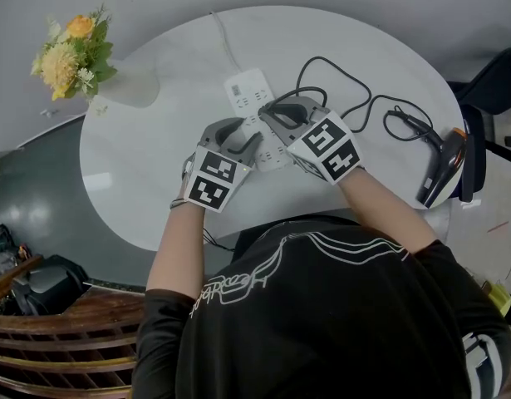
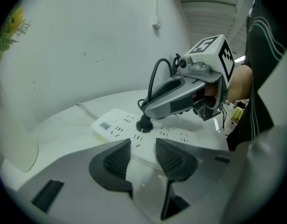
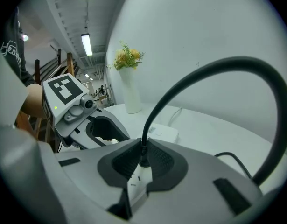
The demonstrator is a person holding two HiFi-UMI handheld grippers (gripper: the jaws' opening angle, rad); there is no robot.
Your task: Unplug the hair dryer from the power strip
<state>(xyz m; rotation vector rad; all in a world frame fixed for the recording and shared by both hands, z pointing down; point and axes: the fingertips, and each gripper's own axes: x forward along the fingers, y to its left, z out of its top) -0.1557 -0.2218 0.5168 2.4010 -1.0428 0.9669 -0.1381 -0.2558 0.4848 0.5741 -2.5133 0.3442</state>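
A black hair dryer (image 1: 442,169) lies on its side at the right edge of the frame, its thin black cord (image 1: 355,106) looping leftward to a round black plug (image 2: 144,123) seated upright in the long white power strip (image 1: 248,90) lying flat at centre.

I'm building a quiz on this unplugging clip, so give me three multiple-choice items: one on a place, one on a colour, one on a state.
1. Where does the hair dryer lie?
A on a shelf; B in a drawer; C near the table's right edge in the head view.

2. What colour is the plug in the power strip?
A black; B white; C red.

3. The right gripper is:
A open in the air; B shut on the plug; C holding the hair dryer.

Key:
1. C, it lies by the right rim.
2. A, it shows black against the white strip.
3. B, its pads pinch the plug at the cord's base.
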